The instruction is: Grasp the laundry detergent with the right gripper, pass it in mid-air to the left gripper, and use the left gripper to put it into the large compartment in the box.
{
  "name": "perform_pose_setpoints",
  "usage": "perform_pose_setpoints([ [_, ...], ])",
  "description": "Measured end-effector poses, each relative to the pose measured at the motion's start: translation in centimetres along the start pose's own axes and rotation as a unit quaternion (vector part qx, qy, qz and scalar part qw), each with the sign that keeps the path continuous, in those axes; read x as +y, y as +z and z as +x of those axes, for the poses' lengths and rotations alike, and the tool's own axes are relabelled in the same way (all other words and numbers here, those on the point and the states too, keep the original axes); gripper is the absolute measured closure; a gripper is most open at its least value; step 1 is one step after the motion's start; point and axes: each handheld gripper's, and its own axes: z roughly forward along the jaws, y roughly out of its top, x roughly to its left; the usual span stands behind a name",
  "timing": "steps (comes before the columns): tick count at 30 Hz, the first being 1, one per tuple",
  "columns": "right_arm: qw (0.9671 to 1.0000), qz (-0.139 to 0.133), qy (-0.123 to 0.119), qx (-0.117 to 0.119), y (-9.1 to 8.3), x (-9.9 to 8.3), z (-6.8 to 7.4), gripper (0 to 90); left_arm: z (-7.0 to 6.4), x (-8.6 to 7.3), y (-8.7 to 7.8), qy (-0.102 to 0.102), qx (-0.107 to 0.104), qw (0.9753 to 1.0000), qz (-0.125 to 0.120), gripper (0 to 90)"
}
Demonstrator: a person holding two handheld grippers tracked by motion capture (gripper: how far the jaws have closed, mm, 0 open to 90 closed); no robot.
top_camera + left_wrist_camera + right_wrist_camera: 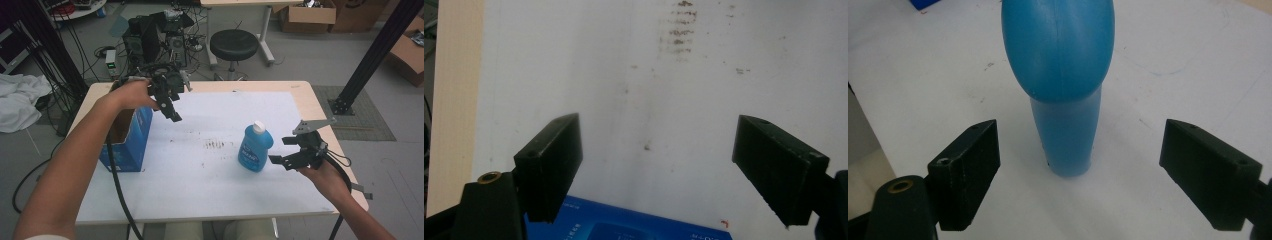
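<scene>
On the white table sheet (200,170), the high view shows the blue bottle (255,148) upright beside the right gripper (286,151), left gripper (656,170) spread over the blue box (624,227), while the right gripper view shows jaws apart: centre, then close squarely.

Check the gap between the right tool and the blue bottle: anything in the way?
Nothing. In the right gripper view, bare white table cover lies between the open right tool and the blue bottle.

Looked like a lab or workshop: concrete floor (310,60), desktop computer tower (150,37) with tangled cables (75,55) on the floor, black stool (234,45), cardboard boxes (307,15), black metal frame post (375,55), light wooden worktable (320,107).
</scene>
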Motion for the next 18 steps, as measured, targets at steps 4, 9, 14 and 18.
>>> perform_pose_setpoints([
  [4,0.9998,-0.018,0.002,-0.005,0.3,-0.4,0.1,16.0,0.0,0.0,0.0,-0.001,0.000,1.0000,0.001,20.8],
  [9,0.9995,-0.031,0.007,-0.007,0.6,-0.8,0.1,15.9,0.0,-0.1,0.0,-0.002,0.001,1.0000,0.000,20.8],
  [14,0.9990,-0.042,0.013,-0.008,1.1,-1.2,0.0,15.8,0.0,-0.2,0.0,-0.003,0.002,1.0000,0.001,20.8],
  [18,0.9987,-0.048,0.015,-0.007,1.4,-1.4,0.0,15.7,0.1,-0.2,0.0,-0.003,0.001,1.0000,0.001,20.8],
])
